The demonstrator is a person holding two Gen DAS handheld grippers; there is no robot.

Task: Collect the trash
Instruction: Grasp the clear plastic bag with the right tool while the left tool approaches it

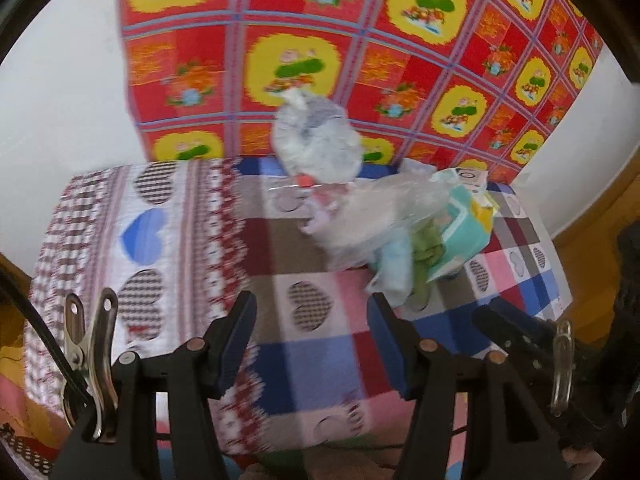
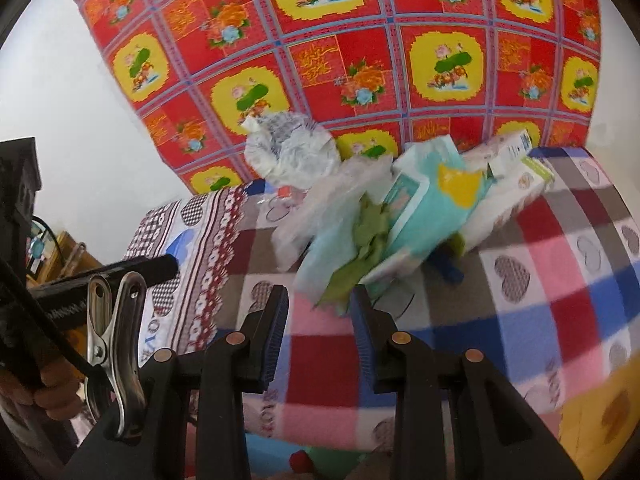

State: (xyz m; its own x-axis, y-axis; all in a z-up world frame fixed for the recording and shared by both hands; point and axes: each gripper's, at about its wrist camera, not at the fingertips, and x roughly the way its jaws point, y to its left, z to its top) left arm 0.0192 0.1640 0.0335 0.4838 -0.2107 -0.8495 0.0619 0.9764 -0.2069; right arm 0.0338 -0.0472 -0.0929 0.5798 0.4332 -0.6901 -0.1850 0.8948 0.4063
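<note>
Left wrist view: my left gripper is spread, empty, above the checked cloth of the worktop. My right gripper stands narrower, nothing pinched, tips just short of the trash pile. Motion blur smears the pile; I make out a teal packet, green scraps and a crumpled white wad behind. Both point steeply down.

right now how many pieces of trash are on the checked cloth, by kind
crumpled white paper ball: 1
clear plastic bag: 1
teal and yellow packet: 1
crumpled green scrap: 1
white cartons: 2, as far as the blur allows
pale blue wrapper: 1
total: 7, all heaped together on the checked cloth
</note>
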